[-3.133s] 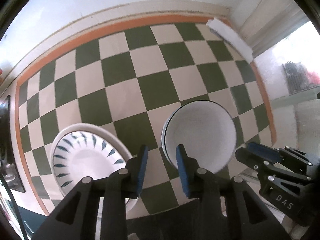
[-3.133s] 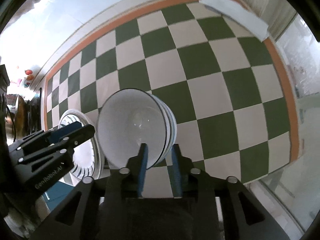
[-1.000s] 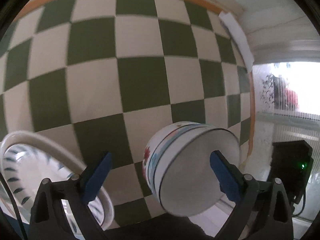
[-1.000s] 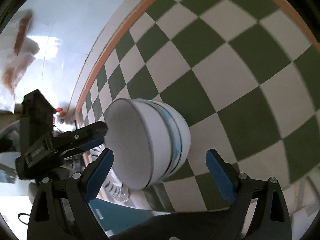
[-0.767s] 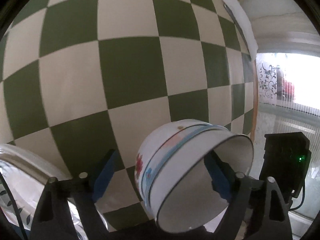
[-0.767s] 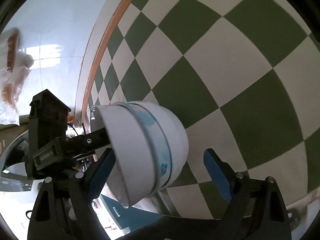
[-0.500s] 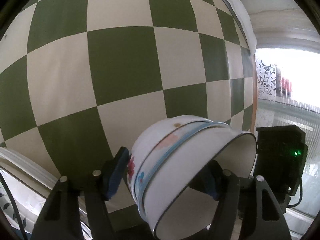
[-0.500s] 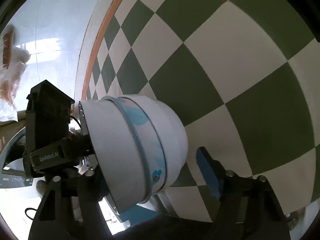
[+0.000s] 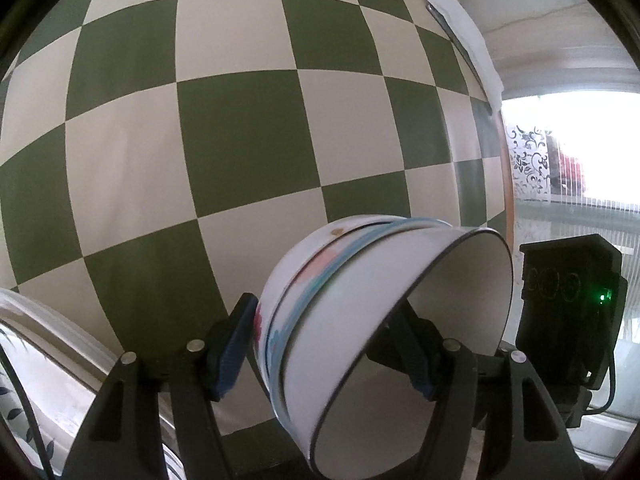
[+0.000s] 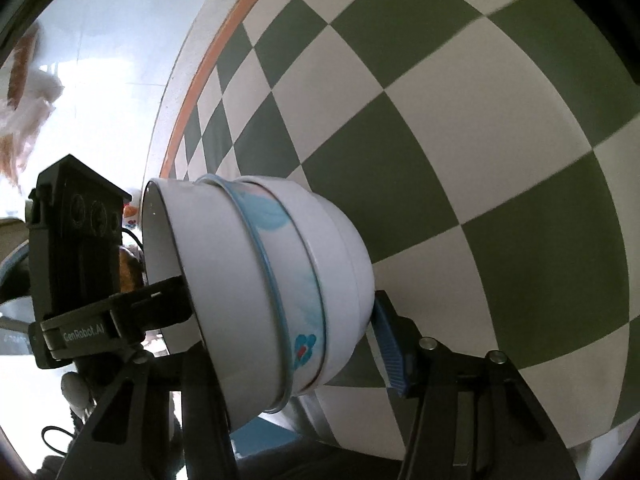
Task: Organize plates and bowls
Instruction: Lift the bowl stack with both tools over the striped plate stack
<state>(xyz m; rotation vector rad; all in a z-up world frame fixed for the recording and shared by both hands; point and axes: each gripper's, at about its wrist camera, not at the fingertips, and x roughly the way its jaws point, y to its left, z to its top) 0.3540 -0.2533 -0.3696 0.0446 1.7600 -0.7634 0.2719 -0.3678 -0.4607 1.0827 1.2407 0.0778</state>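
Left gripper (image 9: 328,350): just been closing, blue pads now pressed on the stacked bowls, one pad on the outer wall, the other reaching inside the rim.
Right gripper (image 10: 288,344): jaws also just closing, clamped on the same stack from the opposite side; right pad on the rounded base, left finger hidden behind the rim.
Stacked bowls (image 9: 360,320): white, blue band and red flower, nested and tipped on their side, mouth toward the left gripper; held near the front edge of the checkered tablecloth (image 9: 240,140).
Plate (image 9: 48,344): white with dark leaf marks, at the front left corner, just beside the left finger, apart from the bowls.
Open room: green and cream squares bare all the way to the far orange border.
Far right corner: folded white cloth (image 9: 460,24) along the edge.
Room: bright window at right, pale wall behind.
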